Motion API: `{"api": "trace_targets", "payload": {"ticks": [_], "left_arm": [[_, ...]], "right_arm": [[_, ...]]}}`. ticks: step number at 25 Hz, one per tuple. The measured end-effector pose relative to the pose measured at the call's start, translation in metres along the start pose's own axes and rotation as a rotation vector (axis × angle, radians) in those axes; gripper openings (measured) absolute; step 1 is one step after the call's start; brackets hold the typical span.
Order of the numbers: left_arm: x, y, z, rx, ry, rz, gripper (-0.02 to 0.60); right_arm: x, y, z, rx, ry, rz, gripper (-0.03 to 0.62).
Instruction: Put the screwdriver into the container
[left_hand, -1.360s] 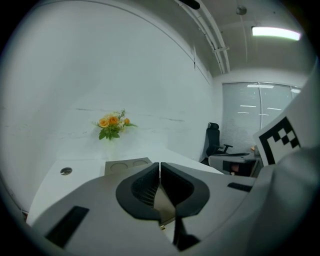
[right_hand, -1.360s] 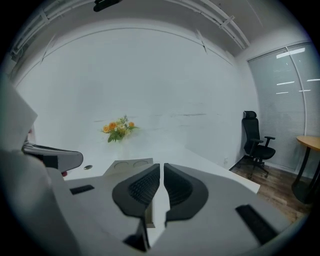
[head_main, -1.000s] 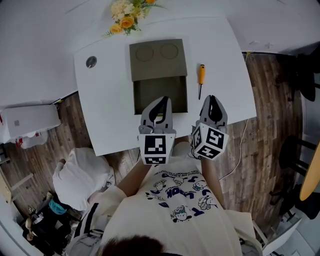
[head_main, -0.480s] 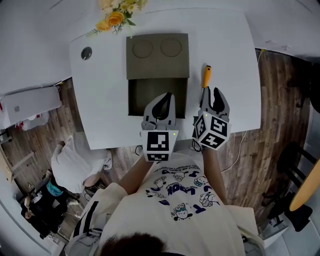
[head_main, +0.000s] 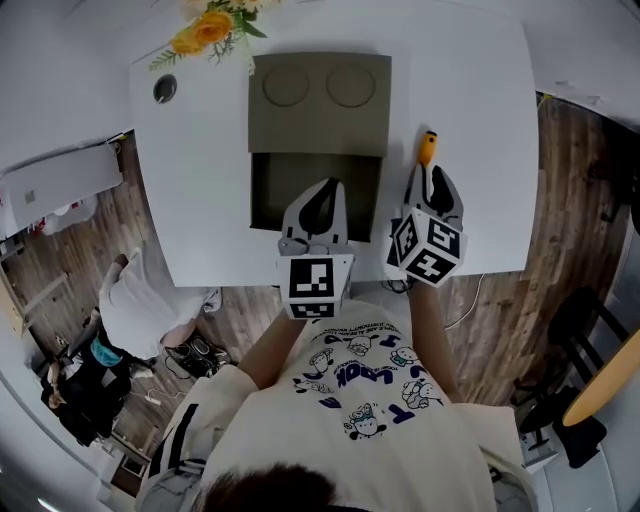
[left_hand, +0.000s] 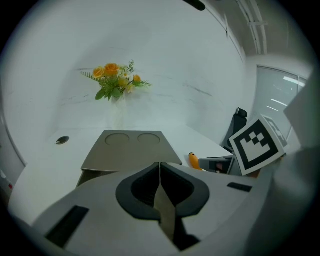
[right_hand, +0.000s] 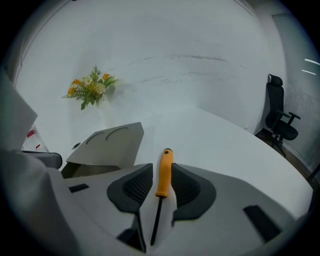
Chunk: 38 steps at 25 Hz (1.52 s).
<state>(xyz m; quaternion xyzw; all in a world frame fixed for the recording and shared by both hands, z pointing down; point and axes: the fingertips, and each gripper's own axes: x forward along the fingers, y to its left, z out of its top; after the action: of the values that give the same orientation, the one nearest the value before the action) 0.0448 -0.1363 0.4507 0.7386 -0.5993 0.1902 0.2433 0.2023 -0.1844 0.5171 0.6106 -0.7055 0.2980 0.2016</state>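
The screwdriver (head_main: 427, 149) has an orange handle and a dark shaft and lies on the white table (head_main: 200, 200), right of the container. The olive container (head_main: 318, 95) has two round marks on its covered back half; its front half (head_main: 290, 180) is an open well. My right gripper (head_main: 433, 178) is open, and the screwdriver (right_hand: 163, 175) lies between its jaws with a narrow gap on each side. In the head view this gripper hides the shaft. My left gripper (head_main: 321, 192) is shut and empty, and hovers at the front rim of the container (left_hand: 127, 150).
A bunch of orange flowers (head_main: 205, 25) stands at the table's back left, with a round grommet (head_main: 165, 88) beside it. The table's front edge runs just under both grippers. A black office chair (right_hand: 280, 120) stands off to the right, and bags lie on the wooden floor (head_main: 110, 330) at the left.
Both grippers have moved forward over the table. The right one has reached the screwdriver, so its jaws now flank the handle. The left one now reaches the container's front rim.
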Motion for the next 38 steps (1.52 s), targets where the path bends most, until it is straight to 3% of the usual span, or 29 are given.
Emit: {"api": "trace_targets", "payload": {"ticks": [11,24,31,38], "left_arm": [[0.007,0.010,-0.020,-0.042,0.056,0.050,0.023],[-0.014,0.027,-0.024,-0.064,0.037,0.072,0.023],[-0.035,0.041,-0.018,-0.077,-0.013,0.072,0.022],[-0.061,0.056,-0.013,-0.108,-0.067,0.106,0.023]], "right_arm": [[0.022,-0.005,-0.021,0.009,0.092,-0.001,0.124],[0.006,-0.006,-0.013,0.033,0.054,0.006,0.097],[-0.033,0.020,0.012,-0.105,-0.050,0.022,0.097],[-0.056,0.070,0.026,-0.308,-0.136,0.113,0.097]]}}
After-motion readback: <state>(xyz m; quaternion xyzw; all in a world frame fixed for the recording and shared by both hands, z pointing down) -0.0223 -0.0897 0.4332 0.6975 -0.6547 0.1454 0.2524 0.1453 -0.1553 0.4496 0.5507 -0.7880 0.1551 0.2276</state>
